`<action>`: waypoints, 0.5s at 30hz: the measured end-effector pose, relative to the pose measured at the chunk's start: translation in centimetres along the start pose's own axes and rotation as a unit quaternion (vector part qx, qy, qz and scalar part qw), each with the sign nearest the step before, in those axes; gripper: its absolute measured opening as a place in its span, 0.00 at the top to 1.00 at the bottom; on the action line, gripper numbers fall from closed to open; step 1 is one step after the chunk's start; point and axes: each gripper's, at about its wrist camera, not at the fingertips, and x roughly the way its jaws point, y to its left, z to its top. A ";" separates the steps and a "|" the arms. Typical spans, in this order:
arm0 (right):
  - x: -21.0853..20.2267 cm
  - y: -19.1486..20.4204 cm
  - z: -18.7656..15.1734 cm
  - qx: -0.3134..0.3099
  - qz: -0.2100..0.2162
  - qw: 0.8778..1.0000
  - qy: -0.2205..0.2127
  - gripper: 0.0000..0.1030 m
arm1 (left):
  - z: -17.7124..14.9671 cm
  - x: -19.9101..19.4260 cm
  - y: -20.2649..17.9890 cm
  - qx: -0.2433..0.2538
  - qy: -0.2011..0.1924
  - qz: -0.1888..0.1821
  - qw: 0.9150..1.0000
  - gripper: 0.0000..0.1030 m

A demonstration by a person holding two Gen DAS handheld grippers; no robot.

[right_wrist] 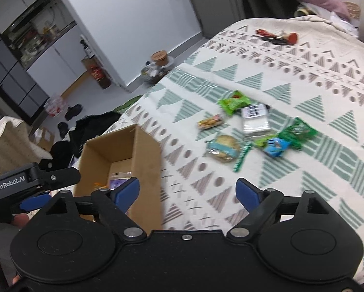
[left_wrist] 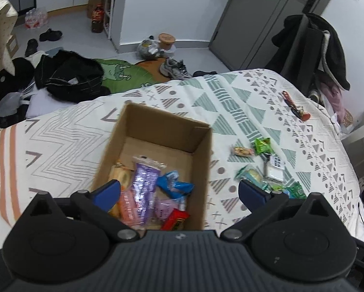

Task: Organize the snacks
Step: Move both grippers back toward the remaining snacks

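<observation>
Rectangular cardboard box (left_wrist: 157,131) holds glossy wrappers (left_wrist: 145,182).

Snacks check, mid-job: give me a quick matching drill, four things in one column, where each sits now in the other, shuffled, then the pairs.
Things:
1. purple packet
2. cookie pack
3. red bar
4. left gripper

Places or states:
A. lying on the patterned cloth, outside the box
B. open, hovering above the cardboard box
C. in the box, at its near corner
D. in the box, stretched lengthwise across the other snacks

Pairs: 1-D, 2-A, 3-C, 4-B
</observation>
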 end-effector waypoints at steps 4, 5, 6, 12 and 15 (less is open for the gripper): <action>-0.5 -1.9 -0.1 0.014 -0.005 1.000 -0.011 0.11 | -0.4 0.2 -2.1 0.023 -0.013 -0.018 0.999 0.00; -0.7 -2.4 -0.1 0.017 -0.007 1.000 -0.014 0.11 | -0.4 0.3 -2.6 0.028 -0.013 -0.019 0.999 0.00; -0.8 -2.9 -0.1 0.021 -0.010 1.000 -0.018 0.09 | -0.5 0.5 -3.1 0.031 -0.014 -0.020 0.999 0.00; -1.6 -5.8 -0.1 0.042 -0.023 0.998 -0.035 0.05 | -0.9 1.4 -5.9 0.046 -0.008 -0.027 0.999 0.00; -1.7 -7.3 0.1 0.050 -0.029 0.998 -0.039 0.04 | -1.1 2.2 -7.1 0.050 0.004 -0.026 0.998 0.00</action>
